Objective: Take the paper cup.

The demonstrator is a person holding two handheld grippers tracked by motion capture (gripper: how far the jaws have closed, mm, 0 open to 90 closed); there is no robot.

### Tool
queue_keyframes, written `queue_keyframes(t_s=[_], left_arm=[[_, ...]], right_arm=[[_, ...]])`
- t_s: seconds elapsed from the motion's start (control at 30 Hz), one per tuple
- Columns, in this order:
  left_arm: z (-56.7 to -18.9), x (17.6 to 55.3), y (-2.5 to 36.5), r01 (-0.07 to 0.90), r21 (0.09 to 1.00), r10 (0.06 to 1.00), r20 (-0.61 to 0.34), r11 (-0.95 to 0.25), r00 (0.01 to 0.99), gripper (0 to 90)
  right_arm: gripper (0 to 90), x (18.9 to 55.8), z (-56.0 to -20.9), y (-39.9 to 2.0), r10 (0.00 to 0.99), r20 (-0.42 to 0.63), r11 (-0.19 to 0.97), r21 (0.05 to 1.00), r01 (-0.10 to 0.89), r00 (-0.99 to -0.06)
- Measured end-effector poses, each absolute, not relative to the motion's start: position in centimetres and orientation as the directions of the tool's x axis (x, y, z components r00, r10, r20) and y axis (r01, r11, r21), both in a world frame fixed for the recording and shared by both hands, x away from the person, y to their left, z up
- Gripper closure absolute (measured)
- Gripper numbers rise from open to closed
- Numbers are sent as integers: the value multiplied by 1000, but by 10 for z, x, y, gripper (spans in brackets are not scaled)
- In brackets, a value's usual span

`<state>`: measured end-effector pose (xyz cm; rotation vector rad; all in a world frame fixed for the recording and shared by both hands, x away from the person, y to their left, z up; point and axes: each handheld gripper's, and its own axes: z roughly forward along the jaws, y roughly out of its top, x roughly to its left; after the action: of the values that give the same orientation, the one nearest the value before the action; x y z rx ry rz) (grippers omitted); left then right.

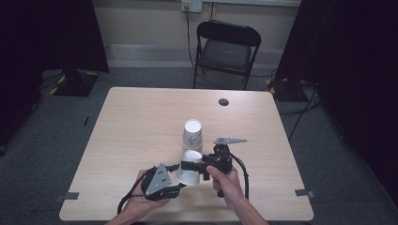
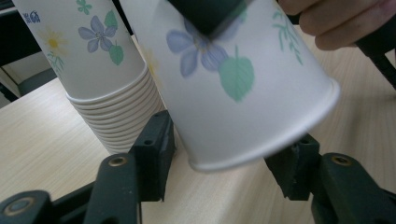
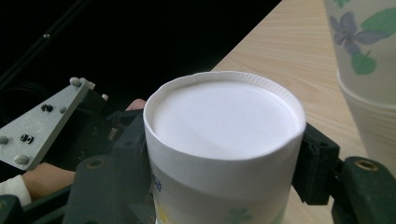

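High view: I see both tools meet over the near middle of the worktop (image 1: 141,117), at about six o'clock from the stack of paper cups (image 1: 192,136) that stands upside down at its centre. My right tool (image 1: 193,167) pinches a single flowered paper cup (image 1: 187,174) near its closed base, its pads pressed against the cup's wall on both sides, as the right gripper view shows. The cup is tilted, base toward the stack and rim toward me, held clear of the worktop. In the left gripper view my left tool (image 2: 229,163) is spread, its jaws standing either side of the cup's rim without pressing it. The stack is just beside the held cup, at about ten o'clock in that view.
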<state>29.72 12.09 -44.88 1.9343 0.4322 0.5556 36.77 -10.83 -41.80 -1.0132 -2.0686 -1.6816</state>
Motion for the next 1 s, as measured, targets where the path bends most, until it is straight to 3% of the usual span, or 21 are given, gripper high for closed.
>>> queue_keyframes(t_s=[0.17,0.57,0.8,1.0], left_arm=[[-450,298,119,45,910,556,212,-412,804,496],[-447,302,126,89,914,582,174,-395,795,718],[-444,306,133,131,929,593,109,-347,798,785],[-445,308,134,171,929,585,58,-329,809,792]], right_arm=[[345,367,-418,-109,311,641,63,723,688,-702],[334,368,-424,-104,284,691,56,680,731,-665],[284,367,-425,-103,299,670,73,693,717,-679],[249,367,-424,-102,323,646,99,704,703,-692]])
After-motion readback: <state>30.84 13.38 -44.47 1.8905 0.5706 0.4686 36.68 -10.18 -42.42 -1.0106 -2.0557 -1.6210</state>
